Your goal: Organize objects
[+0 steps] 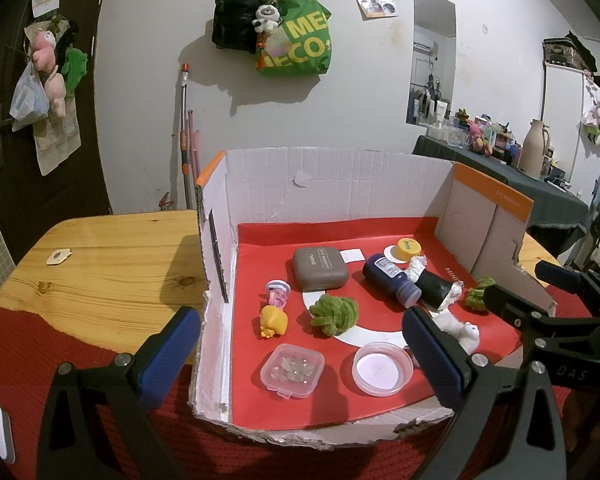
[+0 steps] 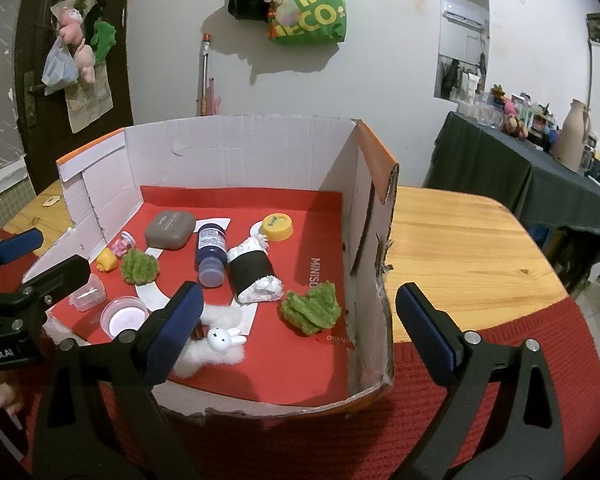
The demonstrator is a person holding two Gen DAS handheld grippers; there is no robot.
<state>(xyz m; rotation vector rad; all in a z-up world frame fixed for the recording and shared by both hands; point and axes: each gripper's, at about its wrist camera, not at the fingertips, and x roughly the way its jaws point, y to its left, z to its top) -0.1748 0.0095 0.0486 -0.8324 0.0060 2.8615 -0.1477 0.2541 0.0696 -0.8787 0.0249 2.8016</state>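
Note:
A cardboard box (image 1: 340,176) with a red floor holds the objects: a grey case (image 1: 320,269), a dark blue bottle (image 1: 392,279), a black roll with white ends (image 1: 434,284), a yellow cap (image 1: 408,249), two green fuzzy pieces (image 1: 334,314) (image 2: 310,308), a yellow toy (image 1: 273,321), a pink toy (image 1: 277,294), a clear square container (image 1: 293,369), a round lid (image 1: 382,367) and a white bunny plush (image 2: 220,340). My left gripper (image 1: 300,354) is open over the box's front left. My right gripper (image 2: 300,330) is open astride the box's right wall.
The box (image 2: 240,148) stands on a wooden table (image 2: 460,248) with a red cloth (image 2: 500,360) along its near edge. A white card (image 1: 59,257) lies on the table to the left. Bags (image 1: 292,40) hang on the wall behind. A cluttered dark table (image 2: 520,160) stands at right.

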